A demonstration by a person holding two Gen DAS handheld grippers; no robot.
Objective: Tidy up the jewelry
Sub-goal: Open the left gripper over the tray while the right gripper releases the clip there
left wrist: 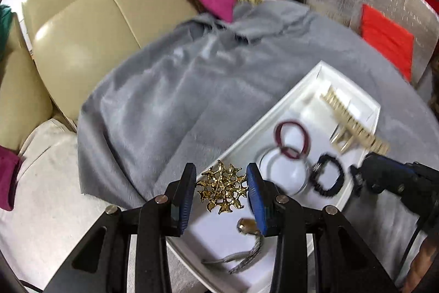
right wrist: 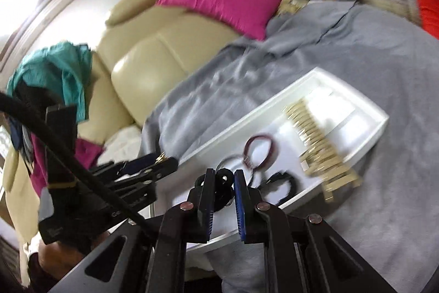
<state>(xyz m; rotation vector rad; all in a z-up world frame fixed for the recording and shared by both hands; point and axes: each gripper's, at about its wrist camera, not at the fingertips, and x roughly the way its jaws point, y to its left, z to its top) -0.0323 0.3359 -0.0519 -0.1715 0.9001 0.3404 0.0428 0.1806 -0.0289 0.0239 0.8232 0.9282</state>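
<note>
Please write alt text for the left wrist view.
The left gripper holds a gold brooch above a white tray on a grey blanket. The tray holds hair ties and a gold comb clip; the right gripper enters at right.

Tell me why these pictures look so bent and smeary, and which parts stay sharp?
Both views curve at the edges from the fisheye lens. Left wrist view: the gold filigree brooch in the left hand-held gripper is crisp, while the gold comb clip in the white rectangular tray streaks. Right wrist view: heavier smear everywhere, glare at upper left; only the right hand-held gripper stays sharp.
</note>
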